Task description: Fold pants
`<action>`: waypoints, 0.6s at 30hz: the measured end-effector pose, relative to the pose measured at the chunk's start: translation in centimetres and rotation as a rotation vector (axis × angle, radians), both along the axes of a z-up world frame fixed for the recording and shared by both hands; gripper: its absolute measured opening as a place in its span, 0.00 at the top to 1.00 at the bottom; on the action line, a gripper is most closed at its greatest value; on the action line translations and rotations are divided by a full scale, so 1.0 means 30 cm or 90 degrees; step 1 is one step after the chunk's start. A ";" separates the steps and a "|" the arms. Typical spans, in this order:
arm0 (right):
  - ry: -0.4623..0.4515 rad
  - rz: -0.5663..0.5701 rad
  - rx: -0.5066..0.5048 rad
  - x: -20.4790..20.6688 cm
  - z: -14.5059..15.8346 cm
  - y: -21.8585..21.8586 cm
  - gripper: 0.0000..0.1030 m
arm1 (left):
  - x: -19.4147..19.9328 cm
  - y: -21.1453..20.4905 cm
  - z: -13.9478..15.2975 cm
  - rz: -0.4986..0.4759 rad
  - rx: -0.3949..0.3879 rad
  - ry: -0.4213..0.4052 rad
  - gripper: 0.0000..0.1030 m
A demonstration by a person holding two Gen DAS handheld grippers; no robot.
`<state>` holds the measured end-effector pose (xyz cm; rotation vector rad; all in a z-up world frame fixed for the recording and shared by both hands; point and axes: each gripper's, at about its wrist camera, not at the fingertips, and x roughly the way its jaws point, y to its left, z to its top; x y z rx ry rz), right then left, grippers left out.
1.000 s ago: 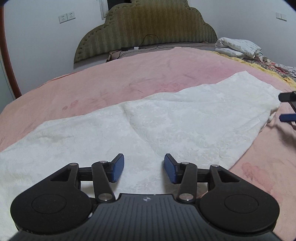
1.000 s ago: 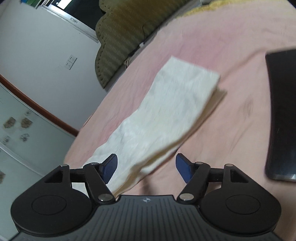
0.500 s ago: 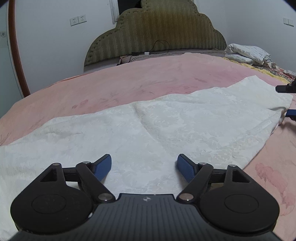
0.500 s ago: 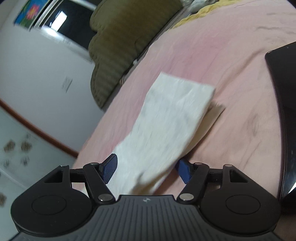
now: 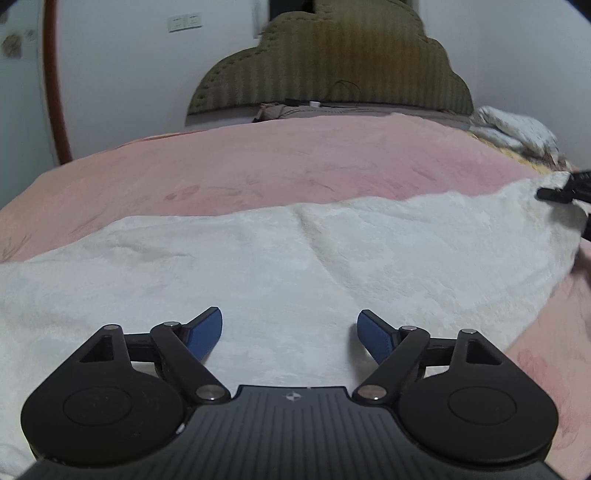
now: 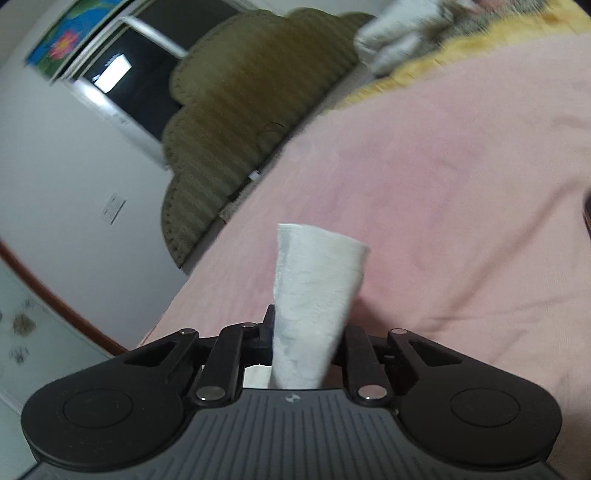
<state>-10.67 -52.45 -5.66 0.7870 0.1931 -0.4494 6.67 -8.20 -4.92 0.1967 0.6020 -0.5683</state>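
Note:
White textured pants (image 5: 295, 258) lie spread across a pink bed (image 5: 295, 162). My left gripper (image 5: 290, 334) is open just above the cloth near its front edge, with nothing between its blue pads (image 5: 207, 332). My right gripper (image 6: 308, 332) is shut on one end of the pants (image 6: 314, 288), and the cloth stands up between its fingers. In the left wrist view the right gripper (image 5: 565, 192) shows at the far right end of the pants, where the cloth is lifted.
A green padded headboard (image 5: 332, 62) stands at the far end of the bed. A bundle of white and patterned bedding (image 5: 517, 129) lies at the back right. A white wall with sockets (image 5: 184, 22) is on the left.
My right gripper closed on the end of the pants and lifted it. My left gripper opened wider and drew back slightly over the cloth.

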 end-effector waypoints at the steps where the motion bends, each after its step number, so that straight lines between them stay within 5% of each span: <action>1: 0.006 0.026 -0.053 0.018 0.042 0.048 0.86 | 0.018 0.024 0.011 0.014 -0.024 0.016 0.22; 6: 0.021 0.228 -0.277 0.175 0.201 0.383 0.86 | 0.152 0.201 0.042 0.088 -0.258 0.188 0.23; 9: 0.045 0.350 -0.323 0.272 0.172 0.567 0.85 | 0.212 0.280 0.023 0.106 -0.380 0.283 0.22; 14: 0.124 0.435 -0.323 0.371 0.040 0.730 0.85 | 0.245 0.286 0.016 0.083 -0.464 0.368 0.21; 18: 0.109 0.439 -0.323 0.340 0.034 0.753 0.85 | 0.275 0.223 0.005 0.049 -0.498 0.426 0.17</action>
